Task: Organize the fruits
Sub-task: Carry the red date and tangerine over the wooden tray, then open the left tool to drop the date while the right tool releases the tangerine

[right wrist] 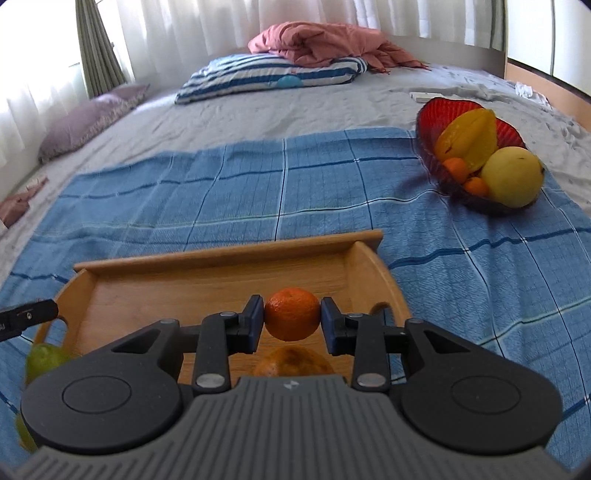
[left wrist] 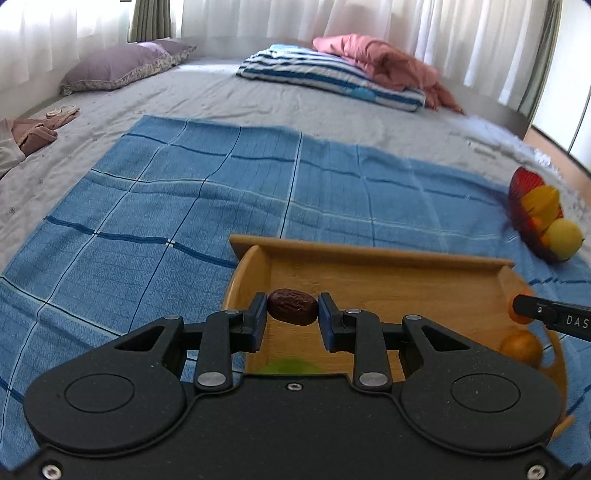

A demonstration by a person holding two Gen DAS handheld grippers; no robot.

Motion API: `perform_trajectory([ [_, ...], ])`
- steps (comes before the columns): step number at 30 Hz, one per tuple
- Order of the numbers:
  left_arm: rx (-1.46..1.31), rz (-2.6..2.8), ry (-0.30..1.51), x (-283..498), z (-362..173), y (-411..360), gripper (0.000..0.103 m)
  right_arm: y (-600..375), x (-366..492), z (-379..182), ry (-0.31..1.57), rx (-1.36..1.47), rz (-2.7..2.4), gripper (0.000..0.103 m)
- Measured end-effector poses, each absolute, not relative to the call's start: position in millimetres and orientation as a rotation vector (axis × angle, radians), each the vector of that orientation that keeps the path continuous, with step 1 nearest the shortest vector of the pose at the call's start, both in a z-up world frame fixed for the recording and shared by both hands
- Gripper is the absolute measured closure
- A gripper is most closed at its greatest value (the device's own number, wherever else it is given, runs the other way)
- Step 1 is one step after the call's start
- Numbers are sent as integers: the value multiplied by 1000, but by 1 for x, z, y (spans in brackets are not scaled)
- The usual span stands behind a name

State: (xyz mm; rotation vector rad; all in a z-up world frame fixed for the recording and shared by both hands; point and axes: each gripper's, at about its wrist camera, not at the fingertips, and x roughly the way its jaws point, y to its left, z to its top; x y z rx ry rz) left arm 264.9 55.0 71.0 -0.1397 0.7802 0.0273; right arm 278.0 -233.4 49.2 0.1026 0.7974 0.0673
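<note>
Both grippers are matte black with silver screws and blue-padded jaws; the right gripper (right wrist: pixel 292 320) has a ribbed grey housing.

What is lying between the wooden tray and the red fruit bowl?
Nothing but bare blue checked cloth lies between the wooden tray and the red fruit bowl. The right wrist view shows this stretch best.

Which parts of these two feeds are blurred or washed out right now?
Left wrist view: the red bowl at the right edge is smeared, and the curtains are overexposed. Right wrist view: the green fruit low on the left is soft, while the tangerine is sharp.
</note>
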Motion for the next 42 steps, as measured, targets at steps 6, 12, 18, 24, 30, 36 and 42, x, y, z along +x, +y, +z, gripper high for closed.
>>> perform_trajectory([
  [6, -125, 47, 818, 278, 56, 51, 75, -224, 287, 41, 819, 69, 57, 65],
  [12, -117, 52, 840, 282, 48, 52, 75, -224, 291, 34, 835, 72, 43, 65],
  [18, -110, 56, 850, 283, 43, 52, 75, -225, 292, 28, 847, 73, 37, 65],
  [24, -112, 56, 860, 284, 38, 51, 75, -224, 290, 25, 841, 55, 37, 65],
  [30, -91, 55, 857, 284, 35, 49, 75, -222, 291, 25, 840, 52, 37, 65],
  [36, -88, 54, 852, 283, 35, 47, 75, -222, 290, 25, 839, 53, 37, 64],
  [42, -88, 45, 843, 281, 35, 48, 75, -223, 289, 24, 834, 59, 42, 57],
])
